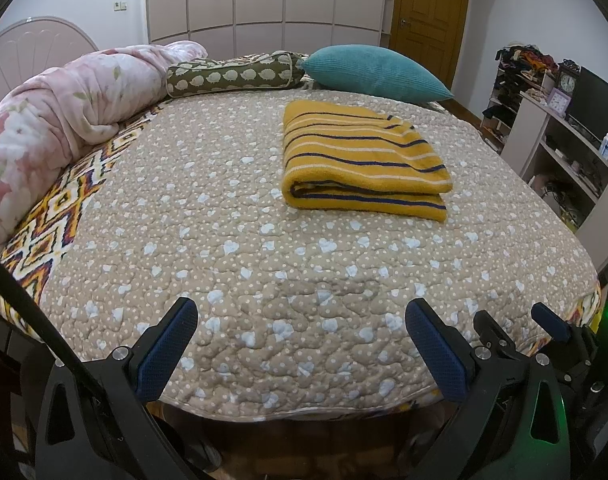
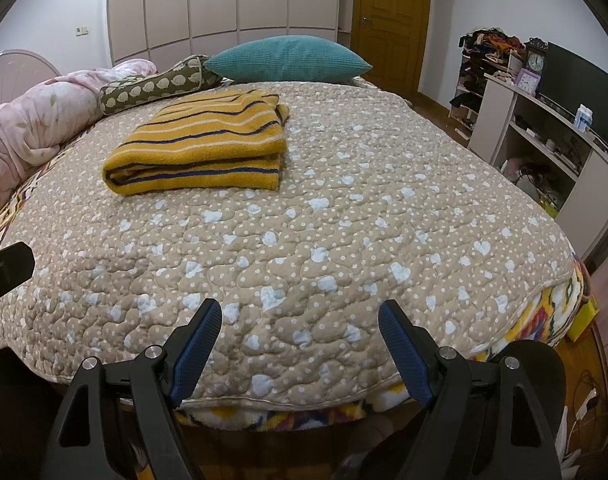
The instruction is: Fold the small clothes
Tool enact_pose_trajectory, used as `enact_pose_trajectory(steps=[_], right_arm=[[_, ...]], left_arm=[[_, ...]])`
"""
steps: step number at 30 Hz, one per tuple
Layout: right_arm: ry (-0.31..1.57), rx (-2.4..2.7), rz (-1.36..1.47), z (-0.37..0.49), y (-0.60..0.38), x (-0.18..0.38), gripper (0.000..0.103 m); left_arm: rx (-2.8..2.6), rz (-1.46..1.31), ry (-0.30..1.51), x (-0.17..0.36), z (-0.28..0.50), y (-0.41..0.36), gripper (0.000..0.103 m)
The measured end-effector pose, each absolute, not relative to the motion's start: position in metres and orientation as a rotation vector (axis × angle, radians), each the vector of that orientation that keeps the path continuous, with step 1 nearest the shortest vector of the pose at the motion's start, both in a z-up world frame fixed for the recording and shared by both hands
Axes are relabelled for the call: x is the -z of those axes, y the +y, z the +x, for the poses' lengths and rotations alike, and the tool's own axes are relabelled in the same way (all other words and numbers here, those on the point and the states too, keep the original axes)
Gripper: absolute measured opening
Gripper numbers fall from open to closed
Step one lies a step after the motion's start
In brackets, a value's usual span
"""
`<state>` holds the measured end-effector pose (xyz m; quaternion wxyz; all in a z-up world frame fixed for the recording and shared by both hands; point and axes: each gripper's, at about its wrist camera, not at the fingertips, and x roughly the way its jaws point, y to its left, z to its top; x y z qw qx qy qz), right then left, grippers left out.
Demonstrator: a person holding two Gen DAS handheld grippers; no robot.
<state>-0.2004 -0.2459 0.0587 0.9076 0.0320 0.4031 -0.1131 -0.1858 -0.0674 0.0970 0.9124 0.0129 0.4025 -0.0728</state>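
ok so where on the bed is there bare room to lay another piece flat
The near part of the quilt, between the folded yellow striped garment and the foot edge by both open grippers, is bare. So is the strip to that garment's right in the right wrist view. It is crowded at the far side: teal pillow, hedgehog bolster, pink comforter.

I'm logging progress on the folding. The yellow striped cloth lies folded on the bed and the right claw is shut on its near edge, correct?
Not quite. The yellow striped cloth does lie folded on the bed, but the right claw is open and empty, well short of the cloth. The right wrist view shows it.
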Motion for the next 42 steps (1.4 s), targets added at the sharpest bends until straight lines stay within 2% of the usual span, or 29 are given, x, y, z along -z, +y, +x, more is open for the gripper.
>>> enact_pose_trajectory(steps=[42], right_arm=[[0.848,0.236,0.078,-0.1996,-0.2454,-0.053,0.086]], left_arm=[[0.156,0.024,0.851,-0.0901,-0.184,-0.0666,0.103]])
